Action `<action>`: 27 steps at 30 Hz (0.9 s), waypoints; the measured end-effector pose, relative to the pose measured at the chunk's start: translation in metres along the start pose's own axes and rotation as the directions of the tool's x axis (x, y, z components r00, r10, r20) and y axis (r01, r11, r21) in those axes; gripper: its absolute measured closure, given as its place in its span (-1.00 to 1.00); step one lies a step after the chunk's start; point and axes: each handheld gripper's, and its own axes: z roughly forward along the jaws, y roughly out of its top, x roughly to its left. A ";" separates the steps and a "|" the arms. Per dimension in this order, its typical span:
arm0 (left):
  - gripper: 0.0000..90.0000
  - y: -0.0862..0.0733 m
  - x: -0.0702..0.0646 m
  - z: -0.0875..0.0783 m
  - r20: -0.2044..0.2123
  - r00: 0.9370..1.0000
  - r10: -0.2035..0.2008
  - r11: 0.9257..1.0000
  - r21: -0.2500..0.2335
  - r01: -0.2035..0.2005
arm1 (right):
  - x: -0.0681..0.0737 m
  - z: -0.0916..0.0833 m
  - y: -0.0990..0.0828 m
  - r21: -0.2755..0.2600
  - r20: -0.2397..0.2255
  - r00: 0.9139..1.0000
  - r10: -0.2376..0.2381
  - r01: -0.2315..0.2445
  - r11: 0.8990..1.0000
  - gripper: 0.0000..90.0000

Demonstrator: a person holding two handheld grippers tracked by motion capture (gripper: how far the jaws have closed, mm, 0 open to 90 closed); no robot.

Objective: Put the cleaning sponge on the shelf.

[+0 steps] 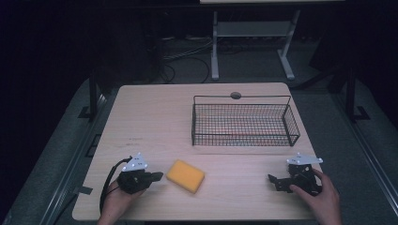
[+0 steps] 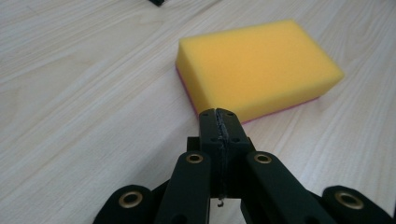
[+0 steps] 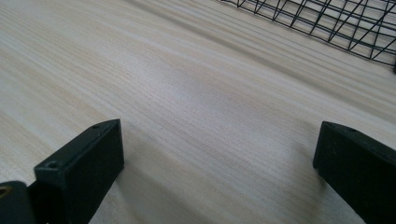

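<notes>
A light wooden table (image 1: 155, 117) seen from above, with the yellow sponge (image 1: 186, 176) taken as the landmark for all positions. The sponge lies flat on the table near the person's edge, slightly left of the middle; in the left gripper view (image 2: 259, 70) it shows a yellow foam top and a thin pink layer along its underside, resting on the wood. The left gripper (image 1: 157, 176) sits just to the left of the sponge, held in the person's left hand (image 1: 117, 202), its tips pointing toward the sponge's near corner; whether tip and sponge touch cannot be told. Its jaws are clenched flat against each other with nothing between them, the two black pads meeting along one seam in the left gripper view (image 2: 220, 125). The right gripper (image 1: 272, 180) lies well to the right of the sponge, held low over the table by the right hand (image 1: 321, 194), tips turned toward the sponge. Its jaws are released and stand wide apart in the right gripper view (image 3: 219, 154), with only bare wood between them. A black wire basket (image 1: 244, 123) stands beyond the sponge and to its right, well apart from it.
</notes>
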 end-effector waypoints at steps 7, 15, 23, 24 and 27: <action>0.99 0.001 0.000 0.002 0.014 1.000 -0.009 1.000 -0.009 0.009 | 0.000 0.000 0.000 0.000 0.001 1.000 0.001 -0.001 1.000 -0.97; 0.99 0.007 -0.003 0.012 0.022 1.000 0.009 1.000 0.006 -0.010 | 0.000 0.000 0.000 -0.001 0.001 1.000 0.002 -0.002 1.000 -0.97; 0.99 0.014 0.000 0.019 0.015 1.000 0.023 1.000 0.011 -0.023 | 0.000 0.000 0.000 -0.001 0.002 1.000 0.002 -0.002 1.000 -0.97; 0.99 0.015 0.001 0.020 0.013 1.000 0.027 1.000 0.014 -0.027 | 0.000 0.000 0.000 -0.001 0.002 1.000 0.003 -0.003 1.000 -0.97; 0.99 0.018 0.004 0.024 0.007 0.999 0.032 0.999 0.014 -0.032 | 0.000 0.000 0.000 -0.001 0.002 1.000 0.003 -0.003 1.000 -0.97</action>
